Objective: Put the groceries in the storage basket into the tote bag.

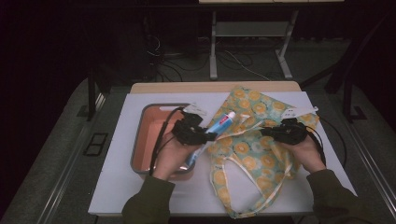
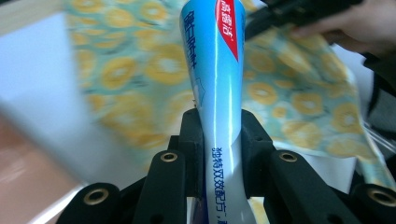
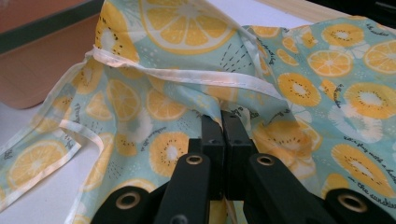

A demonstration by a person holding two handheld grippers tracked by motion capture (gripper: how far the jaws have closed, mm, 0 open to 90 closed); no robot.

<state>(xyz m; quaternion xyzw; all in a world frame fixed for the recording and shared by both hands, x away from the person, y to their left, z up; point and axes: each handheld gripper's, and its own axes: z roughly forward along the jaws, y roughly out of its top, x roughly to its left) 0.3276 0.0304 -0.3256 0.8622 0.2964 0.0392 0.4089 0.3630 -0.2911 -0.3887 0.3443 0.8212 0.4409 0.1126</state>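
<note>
While one bag point(image 1: 254, 140) lies flat, one toothpaste tube point(image 1: 219, 126) is gripped

My left gripper point(image 1: 205, 136) was clamped, raised off the table; my right gripper point(image 1: 267, 132) sat pinched tight, forearms stretched forward.

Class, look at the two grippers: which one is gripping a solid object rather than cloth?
The left gripper: its jaws clamp a blue toothpaste tube. The right gripper is shut on the citrus-print fabric bag instead.
</note>
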